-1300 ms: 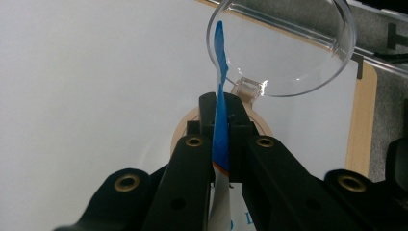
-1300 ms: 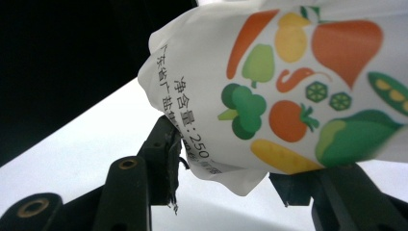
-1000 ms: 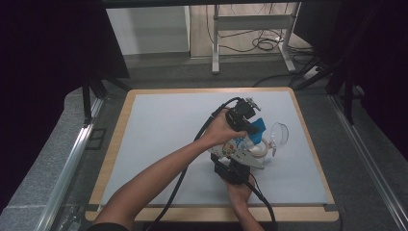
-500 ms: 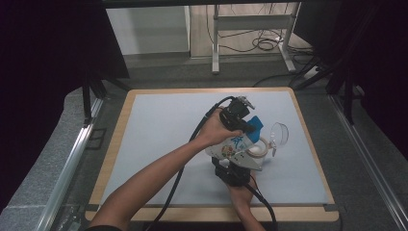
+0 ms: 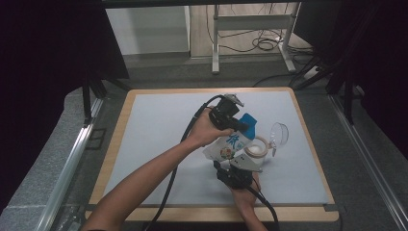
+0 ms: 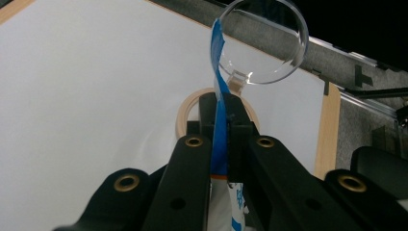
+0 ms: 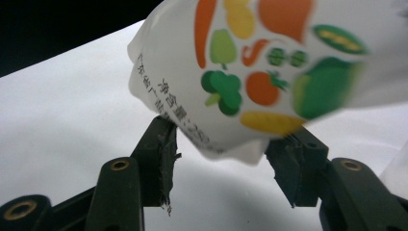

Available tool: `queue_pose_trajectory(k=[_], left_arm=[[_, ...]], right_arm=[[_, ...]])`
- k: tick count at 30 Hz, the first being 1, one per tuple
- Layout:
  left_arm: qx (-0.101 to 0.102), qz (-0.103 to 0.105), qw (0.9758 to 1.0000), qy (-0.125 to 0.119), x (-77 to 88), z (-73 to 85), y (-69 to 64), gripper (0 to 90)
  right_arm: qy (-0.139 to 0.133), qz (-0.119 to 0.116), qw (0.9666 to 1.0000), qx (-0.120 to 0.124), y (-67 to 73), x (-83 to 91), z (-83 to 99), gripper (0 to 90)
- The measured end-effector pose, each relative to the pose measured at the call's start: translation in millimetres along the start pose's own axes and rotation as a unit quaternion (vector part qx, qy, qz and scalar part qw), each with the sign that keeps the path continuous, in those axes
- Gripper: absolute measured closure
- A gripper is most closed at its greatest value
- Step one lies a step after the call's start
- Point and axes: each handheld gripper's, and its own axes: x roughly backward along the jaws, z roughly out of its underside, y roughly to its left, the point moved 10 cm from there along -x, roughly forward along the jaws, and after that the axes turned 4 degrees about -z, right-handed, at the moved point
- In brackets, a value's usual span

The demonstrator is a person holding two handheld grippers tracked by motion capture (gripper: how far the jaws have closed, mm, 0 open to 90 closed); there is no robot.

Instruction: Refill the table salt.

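Note:
A white pouch [image 5: 230, 144] printed with vegetables, with a blue top edge [image 6: 219, 62], hangs tilted above the white mat. My left gripper [image 5: 243, 126] is shut on that blue edge; in the left gripper view the jaws [image 6: 220, 108] pinch it flat. My right gripper [image 5: 233, 162] sits below, near the front edge. Its jaws have just been opening. The pouch's bottom corner [image 7: 250, 72] hangs between the spread fingers [image 7: 163, 144] without being pressed.
A tan tape ring [image 5: 256, 148] lies on the mat [image 5: 159, 125] right of the pouch. A clear round lens-like piece [image 5: 279, 132] rests beyond it. Both appear past the left jaws, the ring [image 6: 185, 108] and the clear piece [image 6: 262, 43]. A wooden border [image 5: 308, 130] frames the mat.
My left gripper has lifted the pouch's blue top up and slightly leftward. The right hand has stayed where it was.

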Motion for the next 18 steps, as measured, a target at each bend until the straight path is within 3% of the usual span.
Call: queue_pose_trajectory(k=[8,18], left_arm=[[0.019,0.006,0.9998,-0.006,4.7,13.0,7.0,89.6],[0.027,0.009,0.9992,-0.029,13.3,22.5,10.2,89.6]], right_arm=[[-0.010,-0.005,0.9995,-0.030,-10.3,6.3,-3.3,44.1],[-0.014,-0.007,0.9993,-0.033,-17.5,15.1,-0.8,44.1]])
